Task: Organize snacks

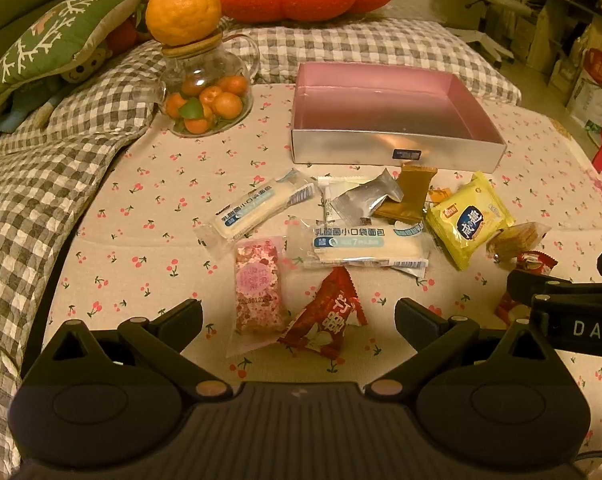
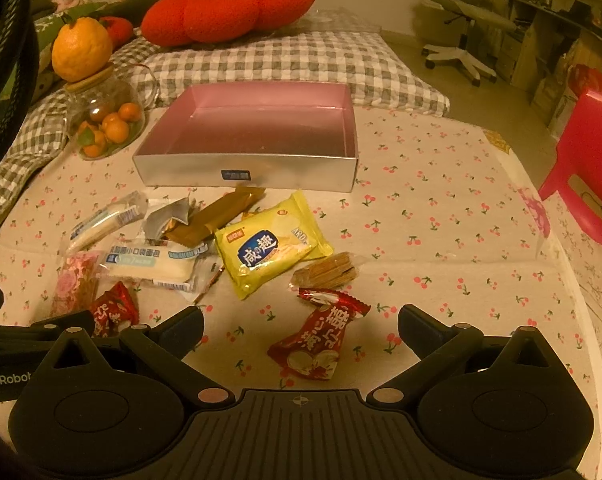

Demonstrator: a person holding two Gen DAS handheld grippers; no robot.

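Note:
An empty pink-lined silver box (image 1: 397,148) (image 2: 245,168) stands at the back of the cherry-print cloth. In front of it lie several wrapped snacks: two white bread packs (image 1: 367,244) (image 2: 153,266), a yellow cracker pack (image 1: 467,222) (image 2: 269,246), a brown bar (image 1: 409,196) (image 2: 217,216), a pink pack (image 1: 257,284) (image 2: 75,284) and red candies (image 1: 327,322) (image 2: 321,340). My left gripper (image 1: 299,314) is open just before the pink pack and a red candy. My right gripper (image 2: 301,322) is open around another red candy, without touching it.
A glass jar of small oranges (image 1: 205,96) (image 2: 105,124) with a big orange on its lid stands at the back left. Checked bedding (image 1: 41,168) and cushions lie left and behind. A red chair (image 2: 585,160) stands at the right edge.

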